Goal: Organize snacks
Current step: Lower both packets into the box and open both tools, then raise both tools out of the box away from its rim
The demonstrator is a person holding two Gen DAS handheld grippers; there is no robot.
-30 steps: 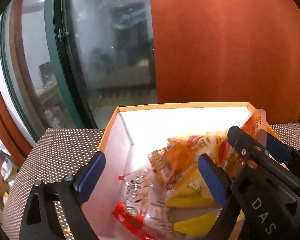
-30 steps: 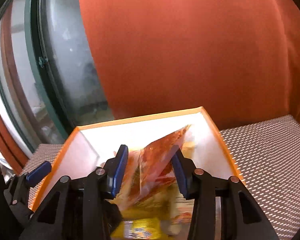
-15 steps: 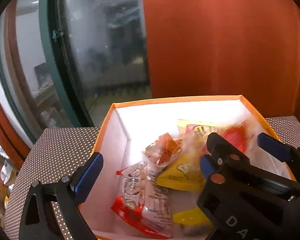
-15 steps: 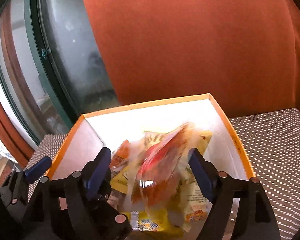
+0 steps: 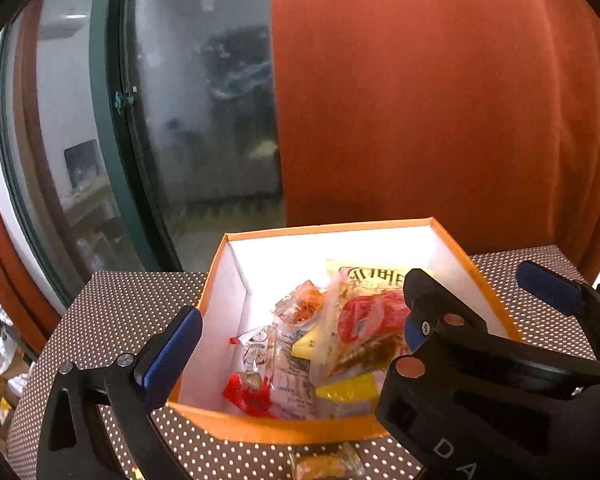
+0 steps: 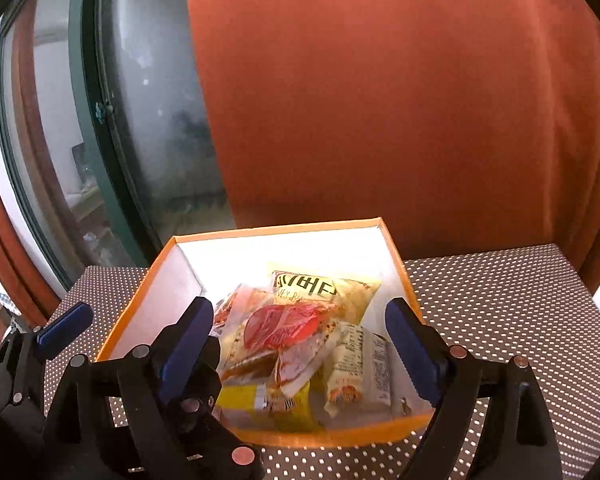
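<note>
Hovering wide open and empty over the orange box, both the right gripper and left gripper, snack packets piled inside.

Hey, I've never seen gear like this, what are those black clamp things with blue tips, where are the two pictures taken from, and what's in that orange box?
Those are hand-held two-finger grippers; a person holds one in each hand. Each carries a fisheye camera looking along its fingers, so one picture is from the left gripper and one from the right gripper. Both are open and hold nothing. On the dotted brown tablecloth stands an open orange cardboard box with white lining, filled with wrapped snacks: a yellow packet with Korean lettering, a clear packet with a red round label. One small wrapped snack lies outside, in front of the box.
</note>
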